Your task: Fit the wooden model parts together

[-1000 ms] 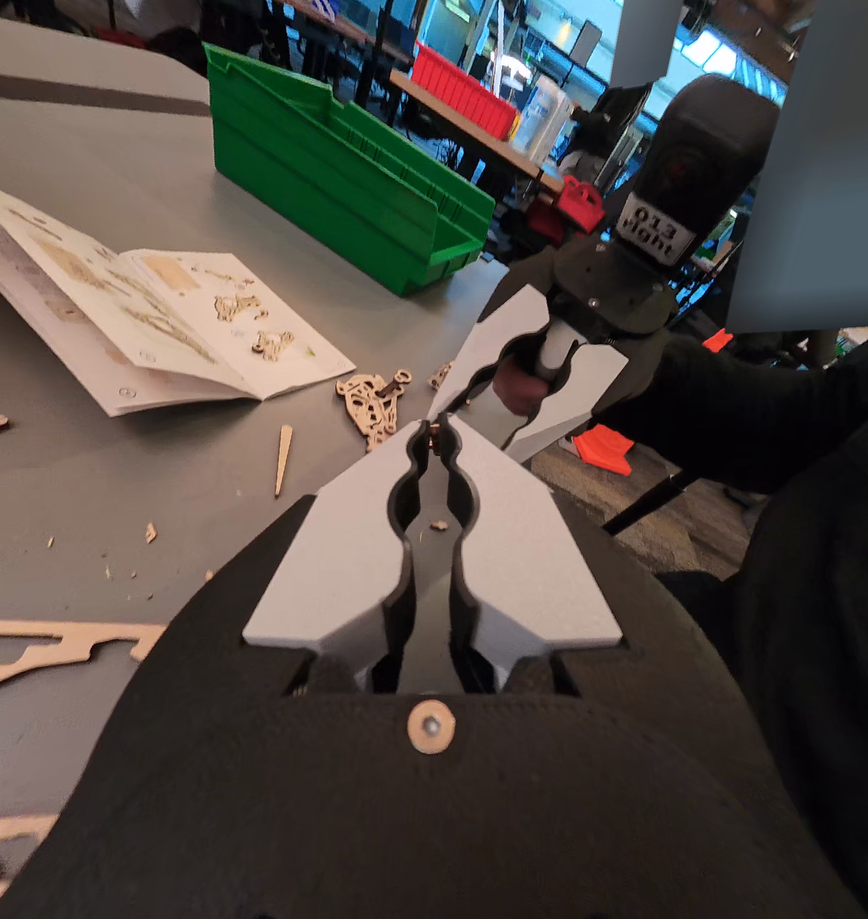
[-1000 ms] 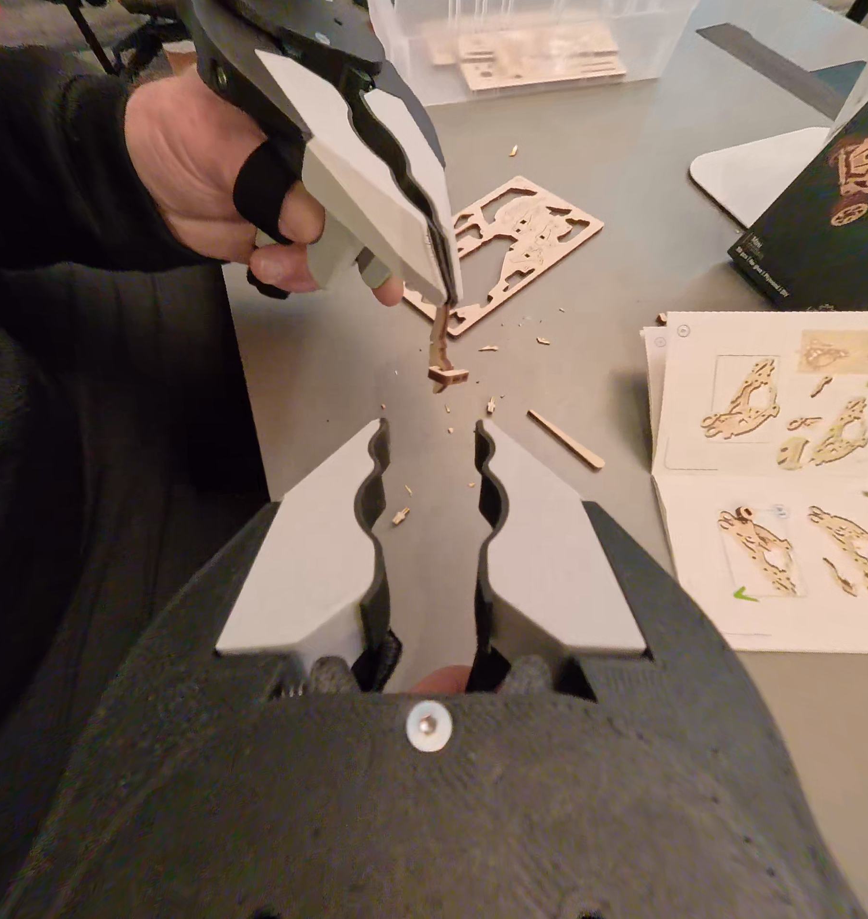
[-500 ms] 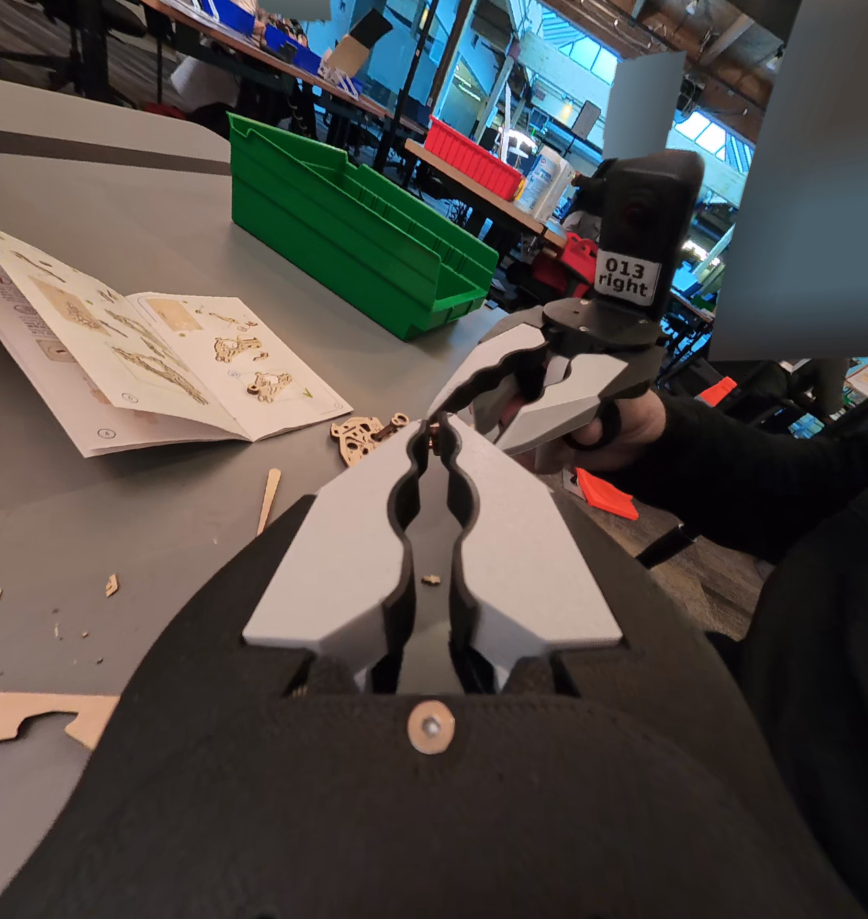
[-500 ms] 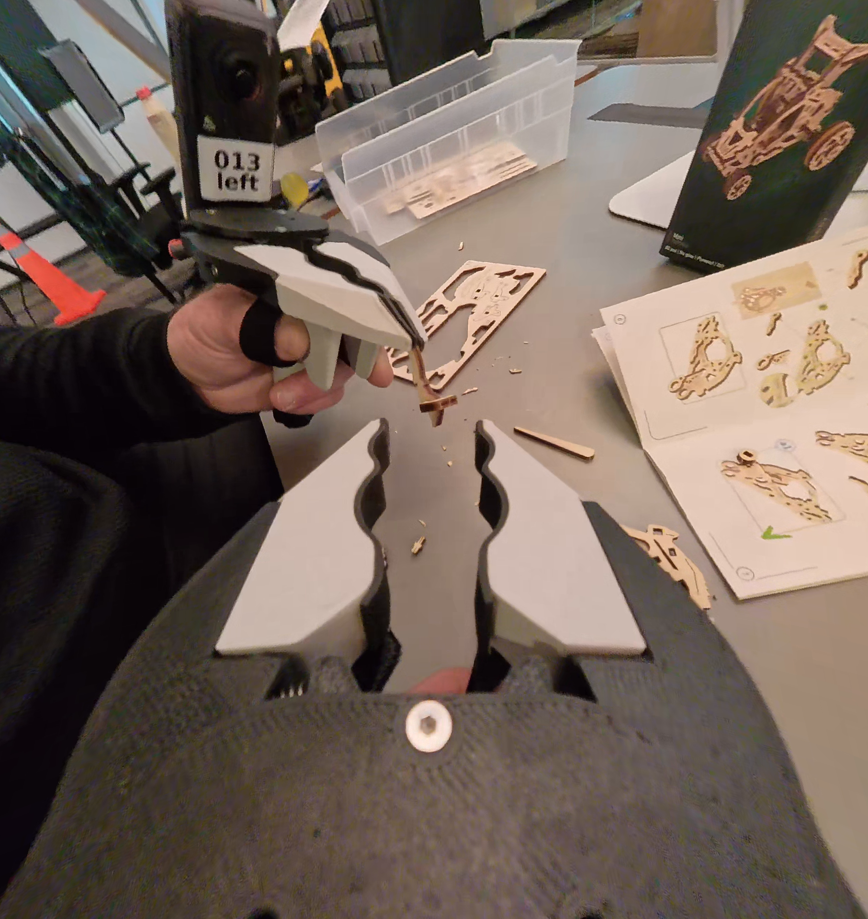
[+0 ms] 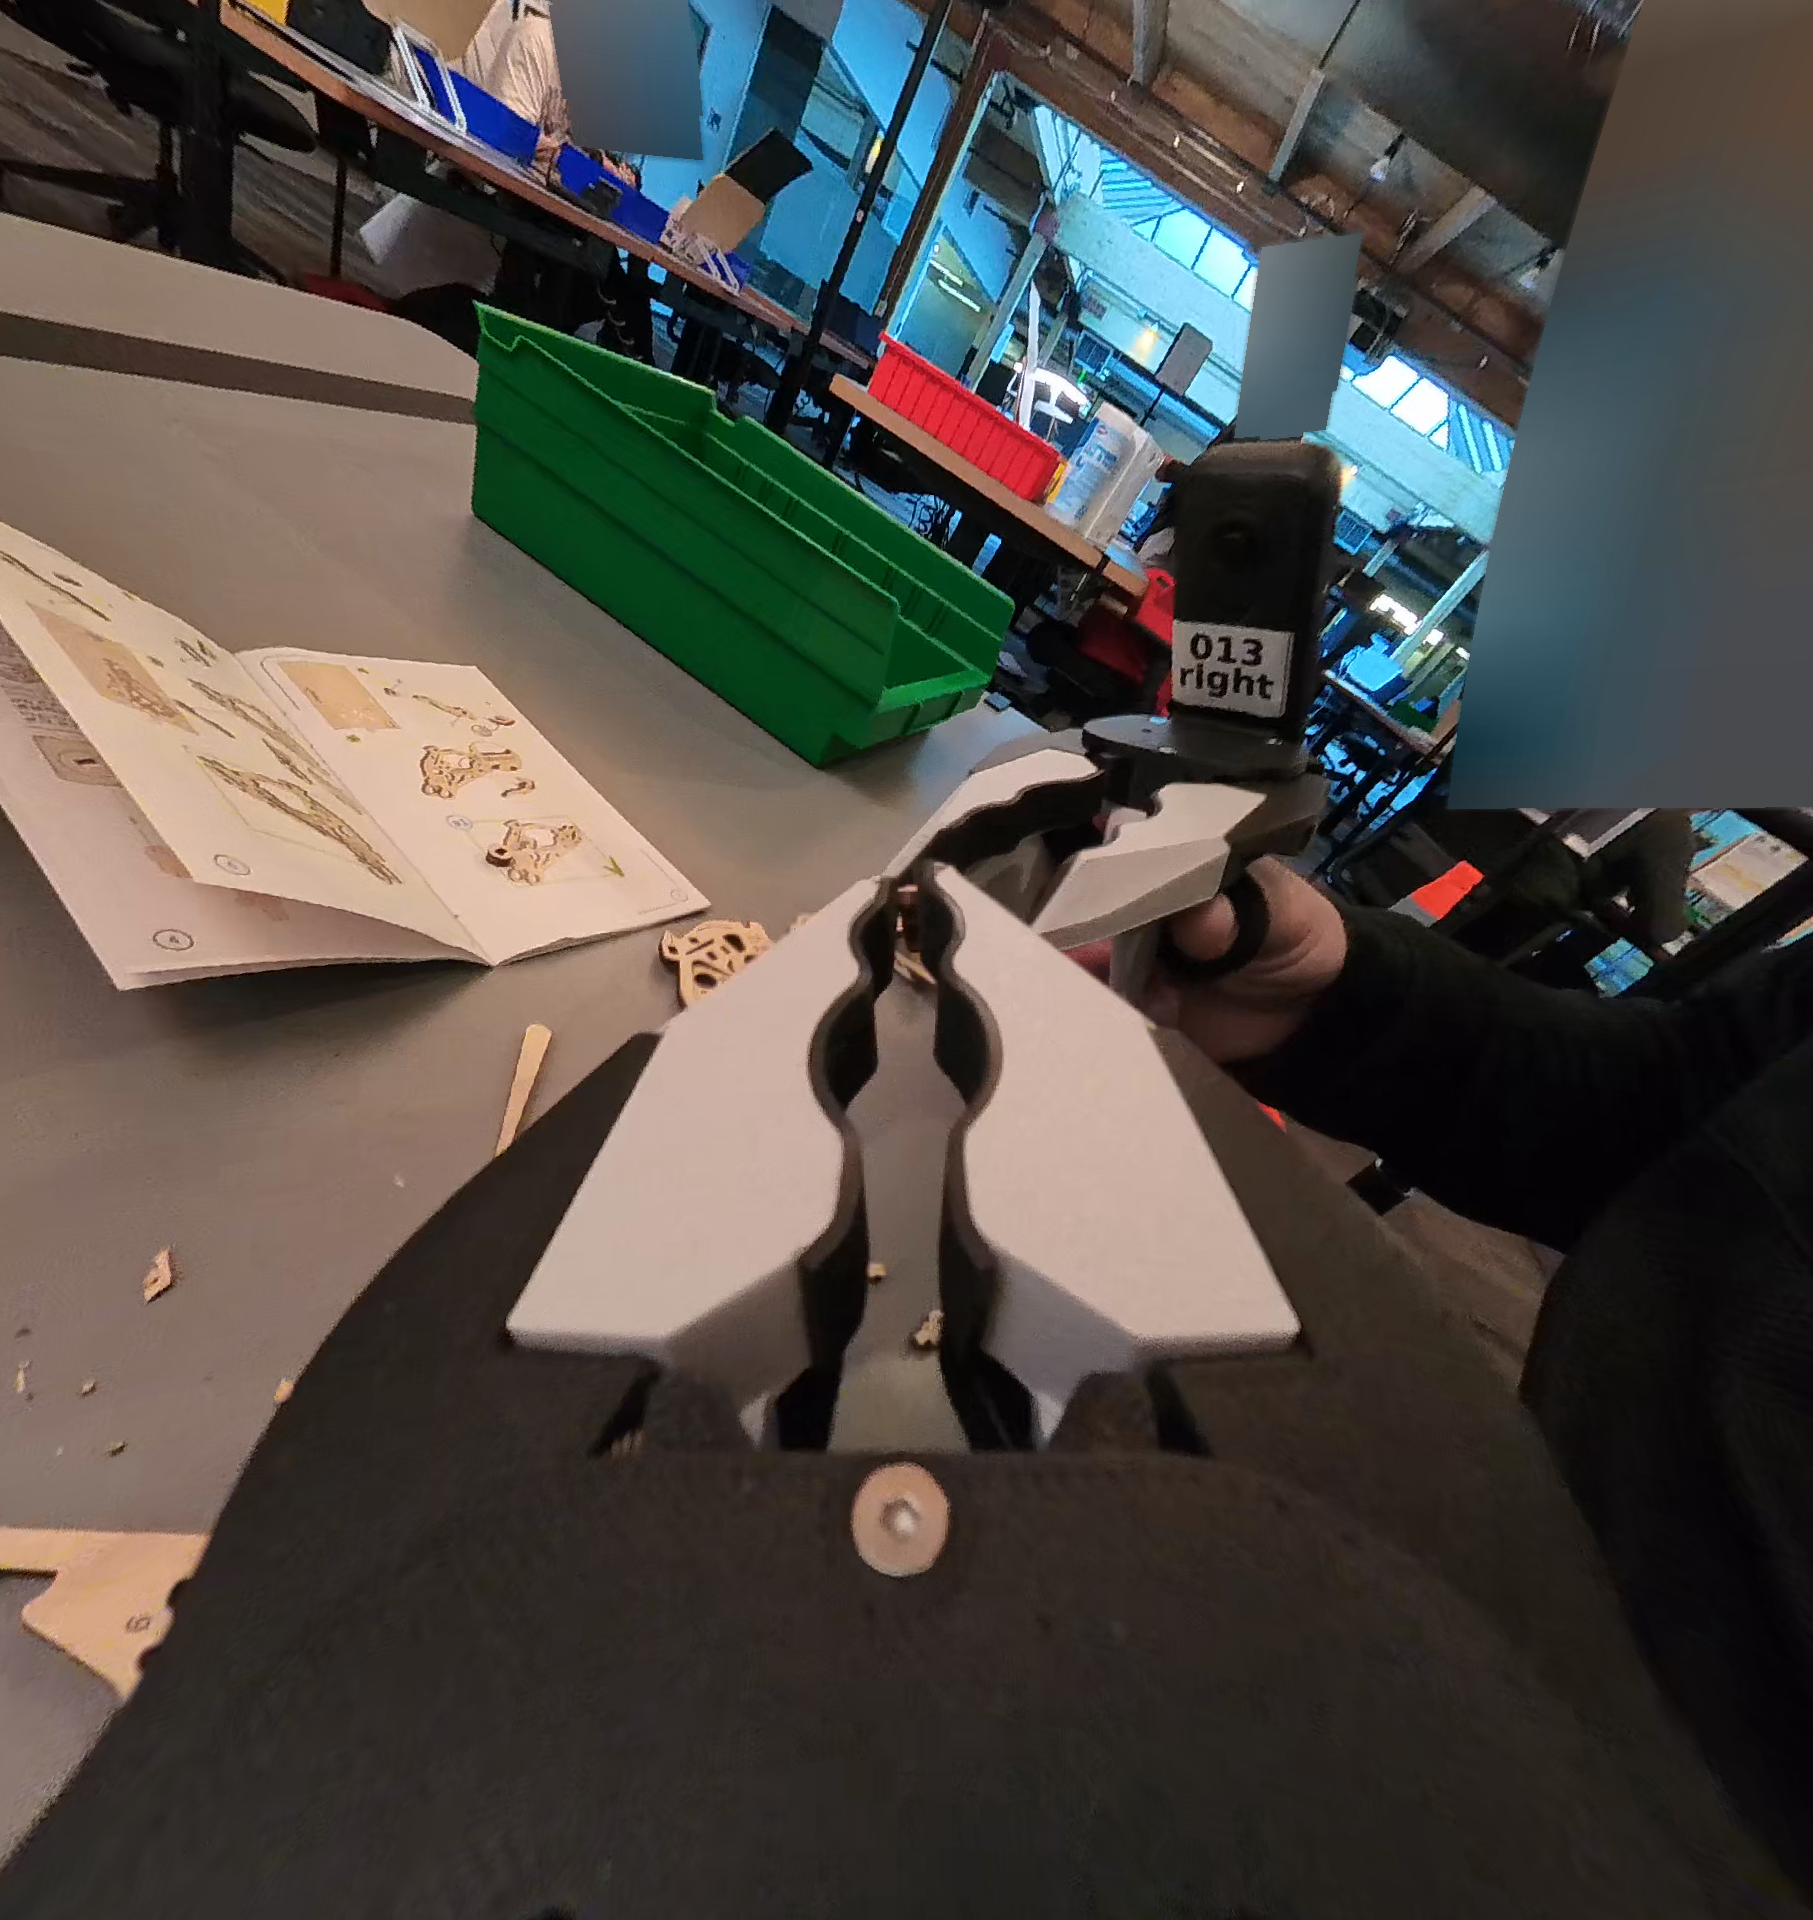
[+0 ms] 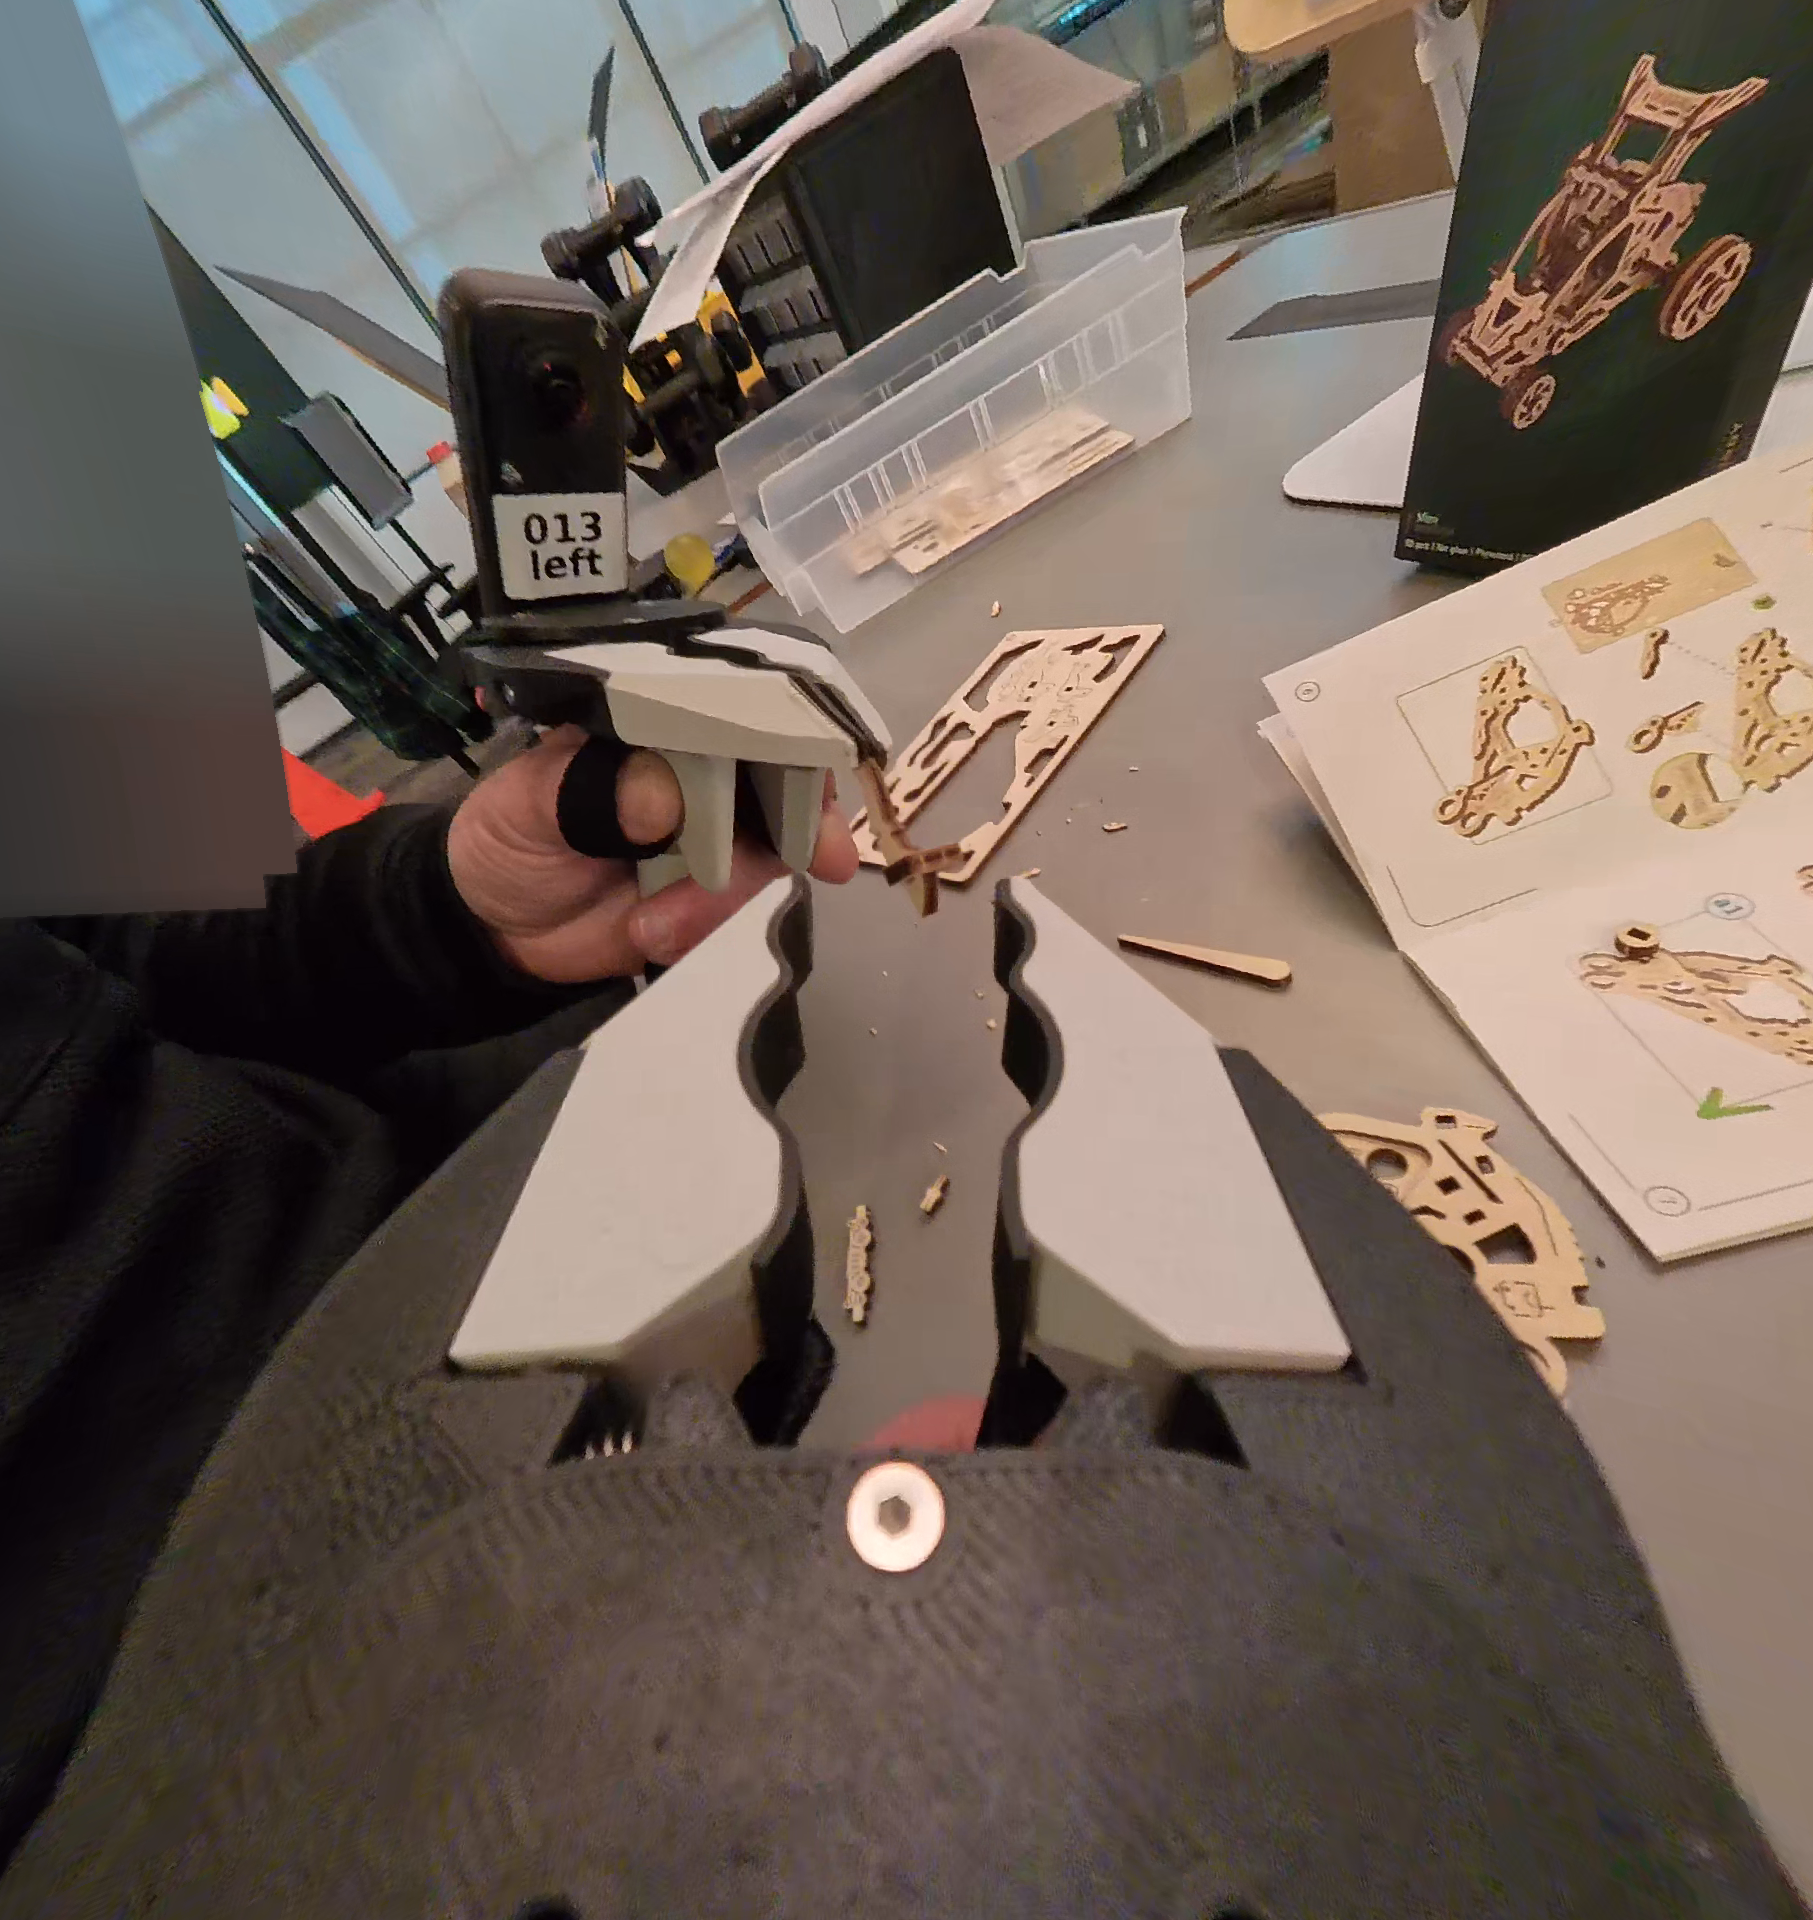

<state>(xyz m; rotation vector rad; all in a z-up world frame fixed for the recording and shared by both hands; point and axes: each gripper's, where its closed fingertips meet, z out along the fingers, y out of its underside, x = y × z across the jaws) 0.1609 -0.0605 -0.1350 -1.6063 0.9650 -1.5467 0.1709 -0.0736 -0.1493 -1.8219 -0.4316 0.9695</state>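
Observation:
My left gripper (image 5: 907, 902) is shut on a small wooden cross-shaped part (image 5: 907, 914), pinched at its fingertips. In the right wrist view the left gripper (image 6: 860, 743) holds this part (image 6: 907, 842) hanging down from its tips, just in front of my right gripper (image 6: 900, 904). My right gripper is open and empty, its jaws standing wide apart with the part's lower end just beyond the gap. It also shows in the left wrist view (image 5: 995, 842), open, right behind my left fingertips. A flat wooden body panel (image 6: 1473, 1221) lies on the table at the right.
An open instruction booklet (image 6: 1629, 883) lies right, a punched-out wooden sheet (image 6: 1016, 727) ahead, a wooden stick (image 6: 1208, 958) between them. A clear bin (image 6: 964, 468) and a dark box (image 6: 1619, 270) stand behind. A green bin (image 5: 725, 551) stands far left. Wood crumbs litter the grey table (image 6: 1245, 582). Both grippers' tips are close together, under 4 cm apart.
Both grippers have tilted up towards level and drawn closer together. The held wooden part now hangs right at the mouth of my open right gripper. Neither grasp has changed.

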